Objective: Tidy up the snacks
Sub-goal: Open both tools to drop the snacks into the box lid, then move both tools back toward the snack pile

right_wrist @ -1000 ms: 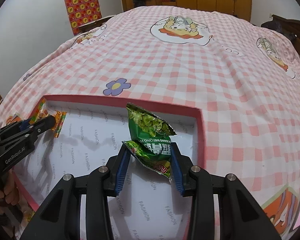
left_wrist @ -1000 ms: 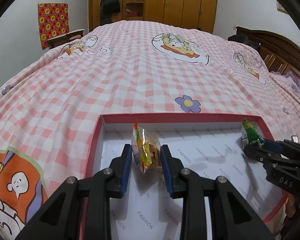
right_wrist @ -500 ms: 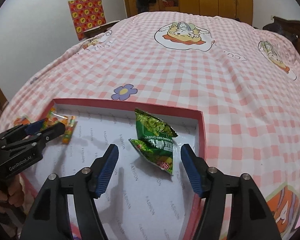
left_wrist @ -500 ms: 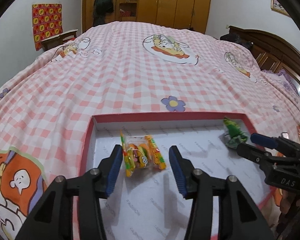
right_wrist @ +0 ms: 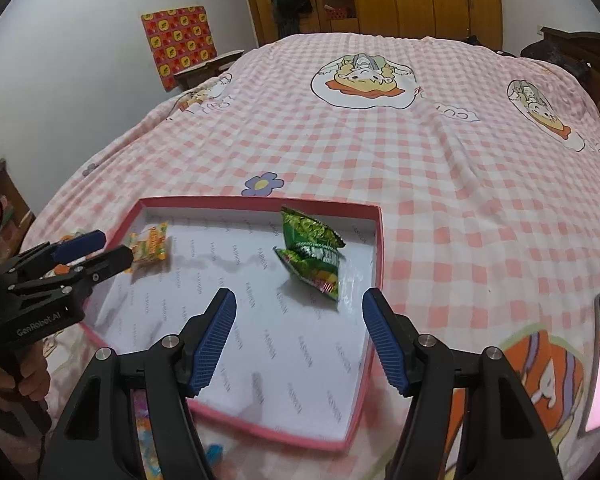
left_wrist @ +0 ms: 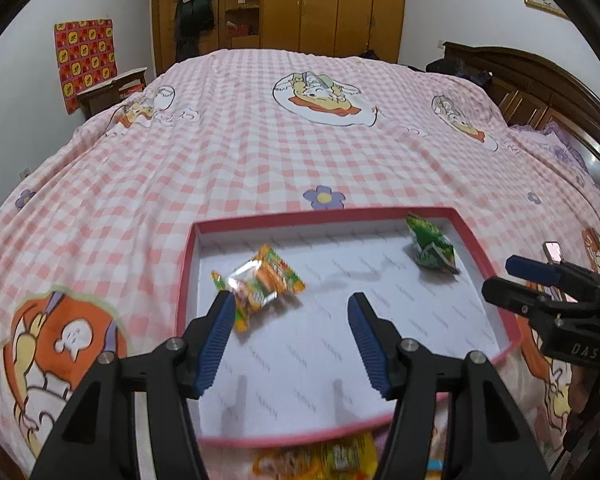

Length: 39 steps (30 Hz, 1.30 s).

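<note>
Your left gripper (left_wrist: 292, 316) has just been opening and grips nothing: the orange candy packet (left_wrist: 260, 284) lies flat on the floor of the pink-rimmed box (left_wrist: 320, 216) near its left wall, just beyond the left fingertip. Your right gripper (right_wrist: 300, 312) stands parted and empty too, and the green snack bag (right_wrist: 312, 254) lies crumpled near the box's far right corner, just ahead of the jaws and clear of both pads.

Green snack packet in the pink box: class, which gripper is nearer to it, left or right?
Right. The right gripper is open just in front of the green snack packet; the left gripper, also open, is across the pink box, by the orange packet.
</note>
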Motion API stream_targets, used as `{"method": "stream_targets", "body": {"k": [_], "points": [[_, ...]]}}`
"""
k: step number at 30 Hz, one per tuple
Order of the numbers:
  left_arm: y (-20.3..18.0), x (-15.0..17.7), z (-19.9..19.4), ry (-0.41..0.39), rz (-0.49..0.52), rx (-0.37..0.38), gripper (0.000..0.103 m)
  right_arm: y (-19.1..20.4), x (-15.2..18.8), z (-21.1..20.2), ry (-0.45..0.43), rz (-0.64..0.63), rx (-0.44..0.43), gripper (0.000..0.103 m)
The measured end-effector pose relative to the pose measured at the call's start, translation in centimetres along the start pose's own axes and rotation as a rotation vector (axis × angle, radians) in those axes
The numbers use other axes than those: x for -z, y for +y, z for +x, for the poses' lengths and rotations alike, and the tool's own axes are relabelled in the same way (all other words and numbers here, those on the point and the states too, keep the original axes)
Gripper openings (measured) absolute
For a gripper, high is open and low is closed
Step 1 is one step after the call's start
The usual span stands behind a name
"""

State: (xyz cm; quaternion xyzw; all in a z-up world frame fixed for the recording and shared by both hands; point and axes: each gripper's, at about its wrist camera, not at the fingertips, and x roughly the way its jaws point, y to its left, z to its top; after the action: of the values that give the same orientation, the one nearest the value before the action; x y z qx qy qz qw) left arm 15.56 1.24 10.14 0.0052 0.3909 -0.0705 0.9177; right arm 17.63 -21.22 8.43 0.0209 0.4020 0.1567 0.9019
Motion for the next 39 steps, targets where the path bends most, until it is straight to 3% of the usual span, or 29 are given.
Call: {"method": "stream_targets", "body": {"k": [14, 20, 39], "points": [[0.8, 4.0, -4.1, -0.006, -0.019, 0.035, 0.062, 1.3, 4.2, -3.5, 0.04, 0.051, -0.062, 0.067], [1.2, 5.8, -4.3, 0.022, -0.023, 0.02, 0.062, 2.4, 6.2, -4.0, 0.06, 0.035, -0.031, 0.067], [3.2, 10.2, -1.1, 0.116, -0.106, 0.008, 0.062, 3.9, 9.8, -4.5, 0.066, 0.075, -0.106, 0.067]]}}
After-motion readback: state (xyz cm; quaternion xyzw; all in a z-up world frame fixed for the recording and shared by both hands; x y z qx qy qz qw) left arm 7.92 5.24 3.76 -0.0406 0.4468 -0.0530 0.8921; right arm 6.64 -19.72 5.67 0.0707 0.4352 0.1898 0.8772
